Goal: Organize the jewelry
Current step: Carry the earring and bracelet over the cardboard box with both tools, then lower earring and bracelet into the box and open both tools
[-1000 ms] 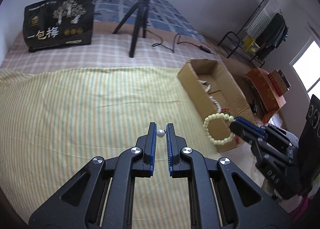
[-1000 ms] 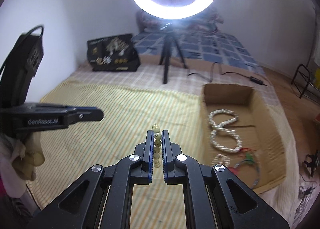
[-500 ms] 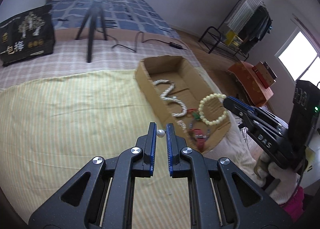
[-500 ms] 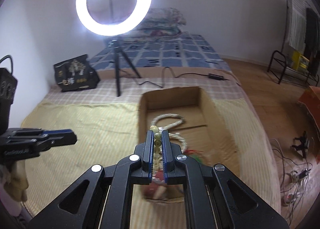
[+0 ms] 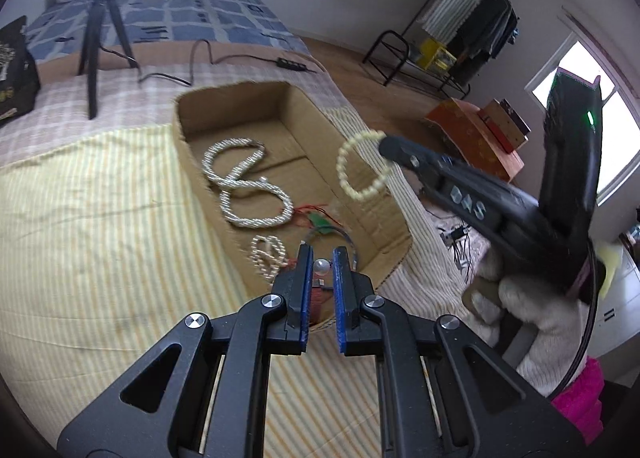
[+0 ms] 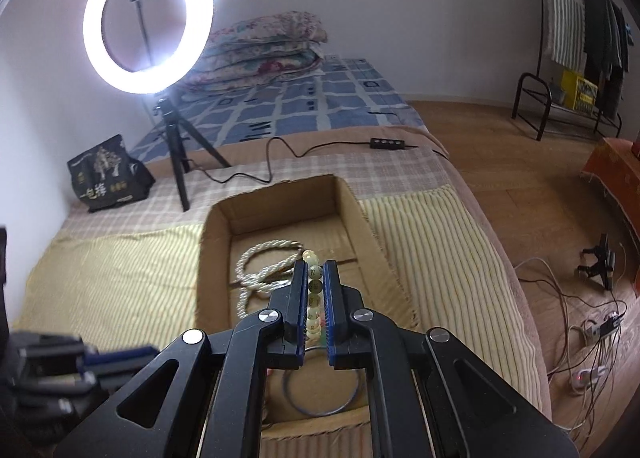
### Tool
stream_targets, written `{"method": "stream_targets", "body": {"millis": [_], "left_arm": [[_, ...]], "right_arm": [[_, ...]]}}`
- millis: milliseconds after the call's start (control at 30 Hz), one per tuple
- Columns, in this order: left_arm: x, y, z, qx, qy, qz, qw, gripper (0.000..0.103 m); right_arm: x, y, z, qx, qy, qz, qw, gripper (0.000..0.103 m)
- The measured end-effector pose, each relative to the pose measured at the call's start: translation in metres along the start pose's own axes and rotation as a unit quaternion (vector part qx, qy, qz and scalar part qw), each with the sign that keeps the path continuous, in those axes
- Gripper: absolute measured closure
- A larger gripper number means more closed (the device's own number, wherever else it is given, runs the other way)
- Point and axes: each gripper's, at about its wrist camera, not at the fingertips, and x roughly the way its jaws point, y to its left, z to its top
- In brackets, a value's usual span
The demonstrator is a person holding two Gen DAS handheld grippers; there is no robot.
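My left gripper (image 5: 321, 263) is shut on a small white pearl (image 5: 321, 266) and holds it over the near end of the cardboard box (image 5: 184, 138). My right gripper (image 6: 315, 278) is shut on a pale yellow bead bracelet (image 6: 314, 285), which hangs as a ring (image 5: 360, 164) above the box's right side in the left wrist view. In the box lie a twisted white rope necklace (image 5: 244, 186), a small pearl piece (image 5: 267, 256), a green and red piece (image 5: 320, 220) and a thin dark hoop (image 6: 320, 390).
The box sits on a yellow striped blanket (image 5: 100, 238) on a bed. A ring light on a tripod (image 6: 148, 22) and a black bag (image 6: 106, 174) stand behind it. A power strip with cable (image 6: 388, 144) lies further back. The bed edge drops to the floor on the right.
Both grippers have moved right from over the blanket to over the box, each still holding its piece. The bracelet now hangs over the box's right wall.
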Motion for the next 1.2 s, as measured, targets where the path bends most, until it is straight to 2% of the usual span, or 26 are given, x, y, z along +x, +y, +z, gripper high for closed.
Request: {"method": "stream_targets", "body": {"millis": [433, 833, 900, 933, 1000, 1067, 1200], "left_arm": [[0.041, -0.025, -0.007, 0.011, 0.023, -0.008, 0.9997, 0.095], [0.050, -0.030, -0.007, 0.027, 0.014, 0.007, 0.9995, 0.095], [0.050, -0.031, -0.007, 0.030, 0.012, 0.015, 0.9994, 0.095], [0.050, -0.031, -0.006, 0.031, 0.012, 0.016, 0.9993, 0.095], [0.050, -0.030, -0.006, 0.030, 0.015, 0.017, 0.9993, 0.091], [0.049, -0.029, -0.007, 0.031, 0.012, 0.021, 0.9992, 0.071], [0.045, -0.027, -0.006, 0.032, 0.009, 0.024, 0.9992, 0.070]], "right_arm": [[0.028, -0.018, 0.012, 0.044, 0.007, 0.021, 0.999, 0.097], [0.034, -0.022, 0.013, 0.054, 0.008, 0.034, 0.998, 0.097], [0.034, -0.021, 0.013, 0.055, 0.008, 0.035, 0.998, 0.092], [0.035, -0.021, 0.014, 0.056, 0.009, 0.036, 0.998, 0.083], [0.034, -0.021, 0.014, 0.058, 0.007, 0.036, 0.998, 0.072], [0.032, -0.019, 0.014, 0.056, 0.004, 0.035, 0.998, 0.070], [0.030, -0.017, 0.015, 0.051, 0.003, 0.031, 0.998, 0.070]]}}
